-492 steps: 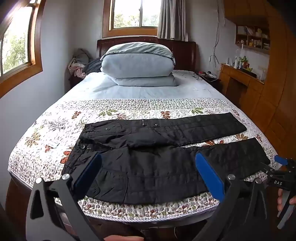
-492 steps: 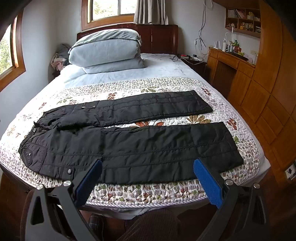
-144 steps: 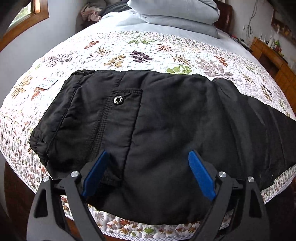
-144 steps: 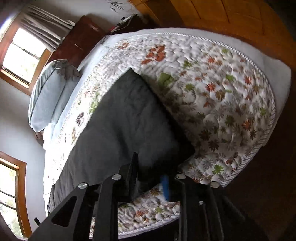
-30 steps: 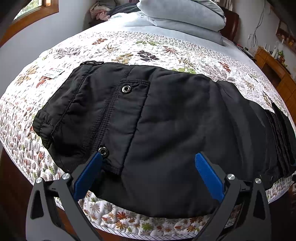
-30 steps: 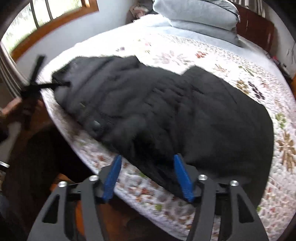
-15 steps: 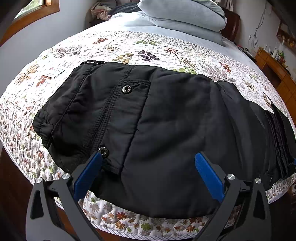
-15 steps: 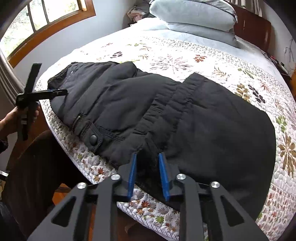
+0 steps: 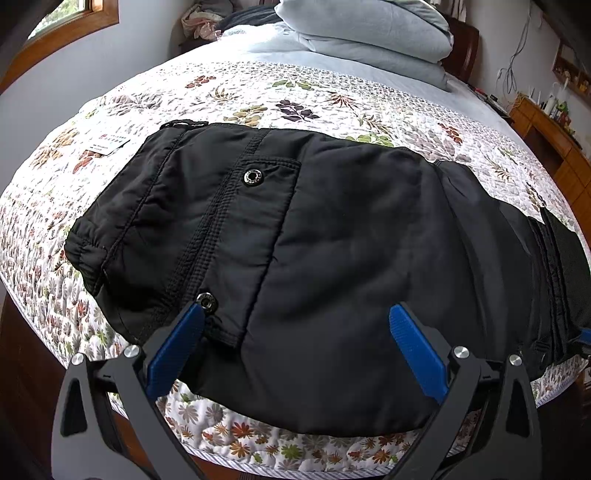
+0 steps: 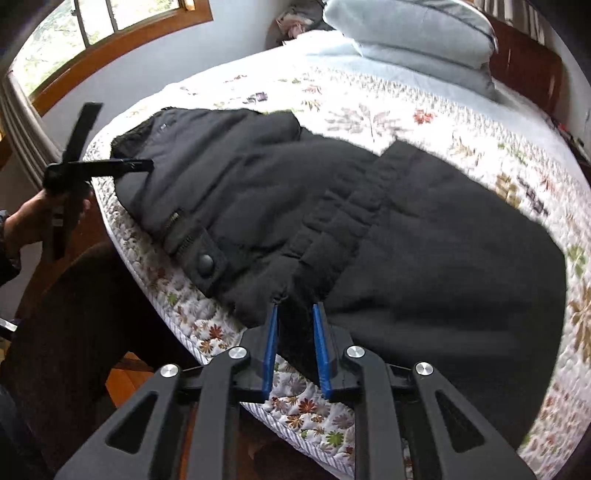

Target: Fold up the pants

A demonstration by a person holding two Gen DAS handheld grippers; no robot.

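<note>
The black padded pants (image 9: 332,240) lie folded on the floral quilt (image 9: 258,92), waist end at the left, leg cuffs laid back over the middle. My left gripper (image 9: 295,332) is open and empty, hovering over the near edge of the seat beside a snap button (image 9: 206,300). My right gripper (image 10: 294,325) is shut on the cuff hems of the pants (image 10: 332,221) at the near bed edge. The left gripper also shows in the right wrist view (image 10: 144,165), at the waistband.
Grey pillows (image 9: 369,26) are stacked at the headboard. A white paper tag (image 9: 107,142) lies on the quilt left of the waistband. A wooden desk (image 9: 554,140) stands at the right. The bed's near edge (image 9: 295,465) is just below my grippers.
My right gripper has closed on the cuff hems after bringing the legs over toward the waist. The left gripper has stayed open and almost still.
</note>
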